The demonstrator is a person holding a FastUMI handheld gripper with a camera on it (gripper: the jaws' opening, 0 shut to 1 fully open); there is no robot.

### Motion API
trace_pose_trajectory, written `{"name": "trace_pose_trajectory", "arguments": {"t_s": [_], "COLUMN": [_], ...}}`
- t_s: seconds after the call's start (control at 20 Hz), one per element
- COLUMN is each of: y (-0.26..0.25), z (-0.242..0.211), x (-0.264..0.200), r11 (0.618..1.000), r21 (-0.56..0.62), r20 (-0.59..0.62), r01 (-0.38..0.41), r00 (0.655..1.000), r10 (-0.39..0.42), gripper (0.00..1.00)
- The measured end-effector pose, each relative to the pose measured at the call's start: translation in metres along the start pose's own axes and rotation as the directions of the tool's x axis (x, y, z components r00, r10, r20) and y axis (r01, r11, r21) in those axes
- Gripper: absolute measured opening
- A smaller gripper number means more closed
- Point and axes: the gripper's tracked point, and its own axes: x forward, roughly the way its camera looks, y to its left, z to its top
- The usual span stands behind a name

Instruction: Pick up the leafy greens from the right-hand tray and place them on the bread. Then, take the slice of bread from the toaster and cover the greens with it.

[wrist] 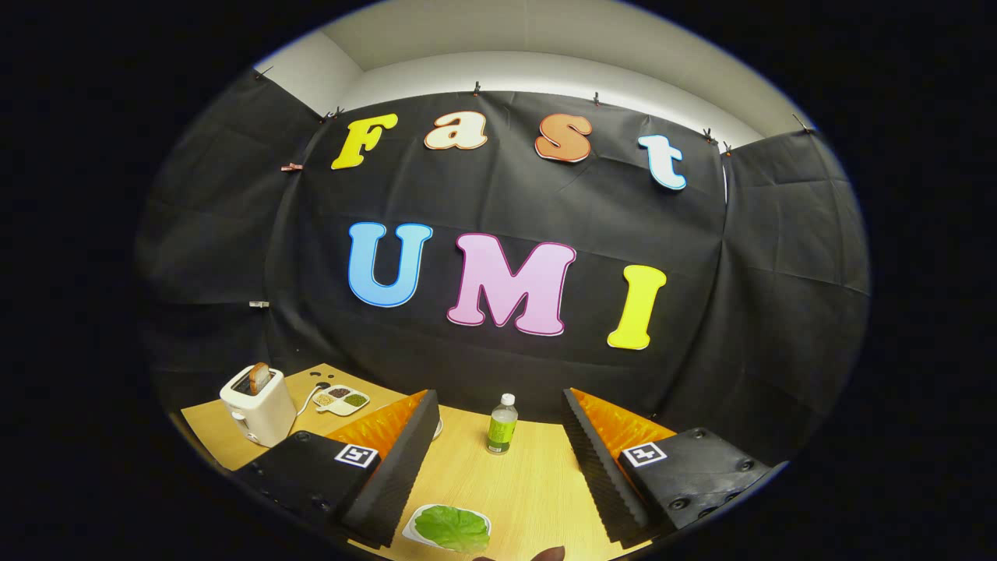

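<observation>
My gripper (498, 460) is open and holds nothing, its two ribbed black and orange fingers (389, 467) spread wide above the wooden table (530, 483). A green leaf (453, 527) lies on a small white tray (413, 530) between the fingers, close in below them. A white toaster (259, 405) stands beyond the left finger at the table's far left, with a brown bread slice (259, 376) sticking up out of its slot. Part of a white plate (438, 427) peeks out behind the left finger's tip; what is on it is hidden.
A small green-labelled bottle (502, 425) with a white cap stands upright ahead, between the fingertips. A white divided dish (343, 400) with small fillings and a white cable (305, 399) lie to the right of the toaster. Something dark (545, 554) pokes in beside the leaf tray.
</observation>
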Motion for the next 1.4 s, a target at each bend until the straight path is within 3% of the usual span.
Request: {"name": "trace_pose_trajectory", "arguments": {"t_s": [0.45,0.75,0.9,1.15,1.4], "y": [0.008,0.028,0.037,0.056,0.067], "z": [-0.013,-0.093,-0.16,-0.254,-0.329], "x": [0.007,0.017,0.02,0.019,0.024], "r11": [0.999,0.983,0.967,0.939,0.909], "r21": [-0.012,-0.036,-0.01,0.104,0.086], "r20": [-0.034,-0.193,-0.319,-0.508,-0.653], "r01": [-0.035,-0.181,-0.253,-0.327,-0.407], "r00": [0.999,0.966,0.918,0.795,0.667], "r10": [0.035,0.171,0.237,0.333,0.36], "gripper": [0.98,0.98,0.98,0.97,0.97]}}
